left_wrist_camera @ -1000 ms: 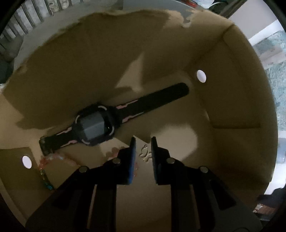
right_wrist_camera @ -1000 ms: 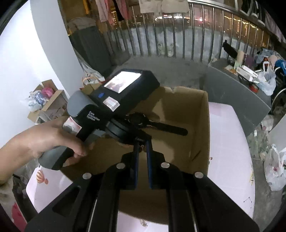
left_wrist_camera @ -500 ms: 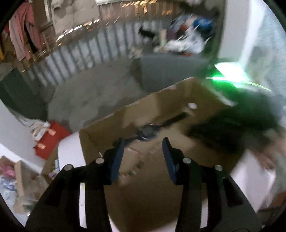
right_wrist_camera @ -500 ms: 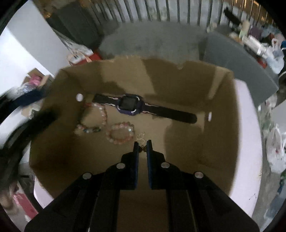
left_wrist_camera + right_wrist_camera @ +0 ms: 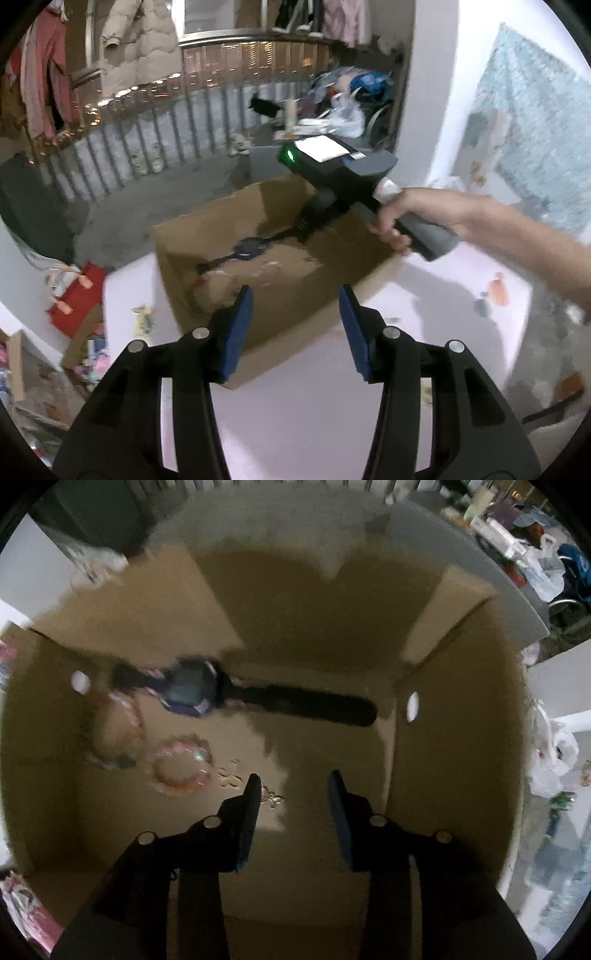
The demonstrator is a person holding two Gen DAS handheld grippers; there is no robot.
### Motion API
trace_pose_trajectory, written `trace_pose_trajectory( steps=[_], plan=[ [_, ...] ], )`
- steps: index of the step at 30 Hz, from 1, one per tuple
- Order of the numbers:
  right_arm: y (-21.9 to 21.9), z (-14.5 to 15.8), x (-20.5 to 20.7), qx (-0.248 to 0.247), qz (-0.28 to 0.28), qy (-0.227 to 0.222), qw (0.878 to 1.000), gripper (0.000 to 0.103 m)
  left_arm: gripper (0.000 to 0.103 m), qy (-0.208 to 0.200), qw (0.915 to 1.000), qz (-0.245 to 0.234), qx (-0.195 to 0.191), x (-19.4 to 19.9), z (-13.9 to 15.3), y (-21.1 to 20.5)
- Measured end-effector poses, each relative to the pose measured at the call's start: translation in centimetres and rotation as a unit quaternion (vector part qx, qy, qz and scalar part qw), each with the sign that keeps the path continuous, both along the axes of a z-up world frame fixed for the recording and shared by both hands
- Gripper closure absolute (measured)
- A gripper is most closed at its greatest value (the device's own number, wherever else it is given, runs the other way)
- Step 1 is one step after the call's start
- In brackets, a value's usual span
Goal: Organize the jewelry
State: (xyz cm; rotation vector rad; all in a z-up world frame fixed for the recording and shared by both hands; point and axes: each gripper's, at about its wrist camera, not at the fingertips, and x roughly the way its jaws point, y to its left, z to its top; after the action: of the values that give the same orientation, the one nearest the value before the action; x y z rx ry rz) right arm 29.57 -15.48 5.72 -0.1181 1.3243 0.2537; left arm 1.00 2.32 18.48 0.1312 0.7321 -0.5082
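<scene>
White table (image 5: 295,424), open cardboard box (image 5: 295,317) on it, small blurred bits (image 5: 496,291) beside the box

Left wrist camera is sitting high, outside the box (image 5: 258,325), looking down across it toward a railing (image 5: 155,122). Right wrist camera is looking down from inside, close above the floor. Both are catching the watch (image 5: 192,692).

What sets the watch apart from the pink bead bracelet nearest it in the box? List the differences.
1. The watch is dark, almost black; the pink bead bracelet is pale pink and glossy.
2. The watch lies stretched out flat, its strap open; the bracelet is a closed ring.
3. The watch spans far more of the floor than the bracelet.

Both rest on the floor of the cardboard box, and neither is held.
</scene>
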Motion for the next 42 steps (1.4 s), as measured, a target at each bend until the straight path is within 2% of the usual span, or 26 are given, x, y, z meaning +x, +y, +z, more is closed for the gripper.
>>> trace_pose_trajectory(
  steps=[1, 3, 6, 9, 11, 13, 15, 17, 19, 22, 26, 28, 31, 34, 35, 36, 37, 39, 42],
  plan=[
    [-1.0, 2.0, -1.6, 0.070, 0.020, -0.018, 0.997, 0.064, 0.057, 0.002, 0.9999, -0.009, -0.011, -1.0, 0.0, 0.2],
    [-3.5, 4.7, -4.8, 0.143, 0.034, -0.044, 0.988, 0.061, 0.056, 0.018, 0.9991, -0.031, -0.022, -2.3, -1.4, -0.4],
    [-6.9, 7.3, -10.0, 0.183, 0.036, -0.098, 0.977, 0.059, 0.056, 0.036, 0.9975, -0.060, -0.010, -3.2, -5.7, -2.5],
    [-12.0, 8.5, -17.0, 0.219, -0.001, -0.193, 0.956, 0.057, 0.056, 0.054, 0.9943, -0.092, -0.006, -2.7, -10.4, -5.2],
    [-13.5, 7.3, -19.3, 0.233, -0.008, -0.197, 0.952, 0.054, 0.057, 0.052, 0.9925, -0.105, 0.036, -1.7, -13.3, -7.6],
    [-14.3, 5.0, -20.2, 0.236, -0.004, -0.174, 0.956, 0.054, 0.057, 0.042, 0.9900, -0.113, 0.073, -1.3, -15.2, -9.6],
    [-14.2, 3.1, -21.2, 0.215, -0.004, -0.163, 0.963, 0.054, 0.057, 0.039, 0.9894, -0.113, 0.083, -0.5, -16.4, -10.5],
    [-13.6, 0.8, -21.7, 0.169, -0.003, -0.169, 0.971, 0.054, 0.058, 0.043, 0.9902, -0.110, 0.075, 0.0, -16.6, -10.8],
    [-13.1, -1.0, -21.8, 0.142, 0.002, -0.172, 0.975, 0.054, 0.068, 0.043, 0.9905, -0.099, 0.085, 0.2, -16.9, -11.1],
    [-12.6, -2.5, -22.0, 0.137, 0.021, -0.169, 0.976, 0.054, 0.081, 0.046, 0.9923, -0.089, 0.073, 0.3, -17.0, -10.8],
    [-11.5, -3.1, -22.7, 0.119, 0.061, -0.179, 0.975, 0.054, 0.099, 0.056, 0.9938, -0.075, 0.060, 0.2, -17.0, -10.1],
    [-10.3, -3.4, -22.8, 0.105, 0.090, -0.185, 0.973, 0.054, 0.099, 0.064, 0.9944, -0.070, 0.047, 0.3, -17.3, -9.8],
    [-8.2, -4.4, -22.7, 0.066, 0.120, -0.198, 0.971, 0.054, 0.099, 0.043, 0.9942, -0.070, 0.069, -0.8, -17.4, -10.3],
    [-6.3, -5.9, -22.6, 0.005, 0.155, -0.202, 0.967, 0.054, 0.099, 0.063, 0.9946, -0.068, 0.047, -0.8, -17.2, -9.7],
    [-6.1, -6.0, -22.7, 0.003, 0.159, -0.215, 0.963, 0.055, 0.099, 0.072, 0.9946, -0.065, 0.036, -0.8, -17.1, -9.3],
    [-5.8, -6.1, -22.7, 0.002, 0.164, -0.215, 0.963, 0.063, 0.099, 0.077, 0.9946, -0.064, 0.031, -0.8, -17.1, -9.0],
    [-5.8, -6.0, -22.6, 0.020, 0.165, -0.200, 0.966, 0.078, 0.099, 0.079, 0.9944, -0.064, 0.027, -0.9, -17.2, -8.6],
    [-5.4, -6.1, -22.7, 0.044, 0.168, -0.183, 0.968, 0.095, 0.099, 0.079, 0.9942, -0.070, 0.021, -1.3, -17.2, -8.2],
    [-4.9, -6.2, -22.9, 0.029, 0.167, -0.187, 0.968, 0.098, 0.099, 0.082, 0.9941, -0.071, 0.006, -1.8, -17.4, -7.8]
  ],
)
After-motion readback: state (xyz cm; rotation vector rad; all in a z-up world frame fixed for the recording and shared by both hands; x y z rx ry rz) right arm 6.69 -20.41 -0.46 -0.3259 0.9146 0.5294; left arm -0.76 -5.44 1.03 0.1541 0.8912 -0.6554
